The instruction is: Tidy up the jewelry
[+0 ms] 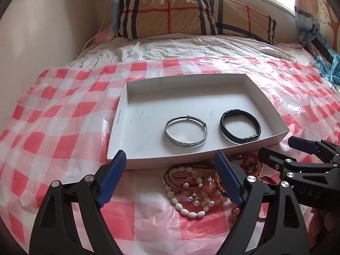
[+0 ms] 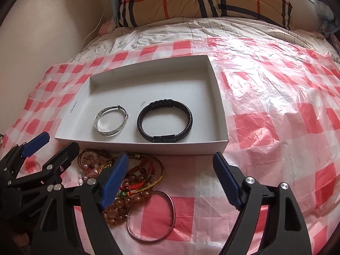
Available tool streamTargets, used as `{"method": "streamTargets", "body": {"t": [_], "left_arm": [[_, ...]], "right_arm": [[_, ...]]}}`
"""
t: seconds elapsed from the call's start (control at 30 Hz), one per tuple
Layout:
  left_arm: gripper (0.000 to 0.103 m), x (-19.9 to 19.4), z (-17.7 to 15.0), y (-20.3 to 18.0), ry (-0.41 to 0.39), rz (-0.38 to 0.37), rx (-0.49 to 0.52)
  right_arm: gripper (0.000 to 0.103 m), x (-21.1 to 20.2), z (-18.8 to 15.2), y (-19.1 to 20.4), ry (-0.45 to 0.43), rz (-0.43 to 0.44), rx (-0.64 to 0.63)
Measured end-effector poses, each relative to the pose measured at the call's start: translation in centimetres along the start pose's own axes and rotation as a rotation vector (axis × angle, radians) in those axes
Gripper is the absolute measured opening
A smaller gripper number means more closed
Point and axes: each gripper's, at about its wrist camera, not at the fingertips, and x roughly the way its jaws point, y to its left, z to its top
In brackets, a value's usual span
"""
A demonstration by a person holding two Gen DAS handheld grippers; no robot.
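We're over the bed, and the landmark is the white cardboard tray lying on the red-and-white checked plastic sheet.

Farthest left, just in front of the tray's near-left corner, hangs the left gripper, its blue fingers spread wide with nothing between them.

Inside the tray, left of centre, lies an engraved silver bangle, flat on the floor of the tray. Beside it, toward the tray's right side and not touching it, sits a black braided leather bracelet with its clasp turned to the near wall.

Right against the tray's near wall sits the jewelry pile: white pearl beads, amber bead strings, red and gold cords, all knotted together. At the pile's near edge rests a thin metal bangle, partly under the beads.

Off the tray's near-right corner, the right gripper is gaping too, holding nothing.

My read: that thin bangle is rigid, light and slick, so pinch across its free rim, away from the beads. The strung pieces are limp and will likely drag neighbours along; take a single strand at the pile's edge and lift slowly.
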Motion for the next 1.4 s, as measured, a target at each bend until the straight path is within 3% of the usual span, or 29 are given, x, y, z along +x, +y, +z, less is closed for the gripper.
{"method": "streamTargets", "body": {"t": [0.17, 0.37, 0.47, 0.53, 0.7, 0.87, 1.0, 1.13, 1.2, 1.27, 1.4], "left_arm": [[0.081, -0.5, 0.4, 1.3, -0.028, 0.048, -0.034], [0.081, -1.7, 1.1, 6.5, -0.075, 0.089, -0.251], [0.081, -1.8, 1.2, 7.2, -0.079, 0.077, -0.285], [0.081, -1.7, 1.2, 6.6, -0.072, 0.040, -0.249], [0.081, -0.8, 0.8, 2.5, -0.001, -0.079, -0.040], [0.081, 0.4, 0.0, 0.7, 0.062, -0.057, 0.061], [0.081, 1.4, -0.2, 1.3, 0.108, -0.035, 0.041], [0.081, 1.6, -0.3, 1.5, 0.114, -0.028, 0.035], [0.081, 1.8, -0.3, 1.3, 0.118, -0.023, 0.044], [0.081, 1.8, -0.4, 1.2, 0.124, -0.025, 0.051], [0.081, 1.8, -0.4, 1.1, 0.124, -0.018, 0.052]], "right_arm": [[0.078, -0.2, 0.0, -0.2, -0.004, -0.008, -0.013], [0.078, 0.0, 0.0, -1.3, 0.018, -0.035, 0.003], [0.078, 0.7, -0.3, -0.5, 0.044, -0.026, -0.031], [0.078, 1.2, -0.5, 0.1, 0.059, -0.039, -0.064], [0.079, 2.2, -1.1, 1.1, 0.101, -0.103, -0.154], [0.088, 1.9, -1.5, 0.6, 0.133, -0.203, -0.275], [0.088, 1.1, -1.4, -2.0, 0.147, -0.174, -0.207], [0.088, 0.1, -0.8, -3.4, 0.119, -0.053, -0.121], [0.077, -0.6, -0.5, -3.7, 0.091, -0.002, -0.090], [0.050, -0.7, -0.4, -3.8, 0.085, 0.050, -0.063], [0.037, 0.2, -0.5, -2.3, 0.102, 0.061, -0.112]]}}
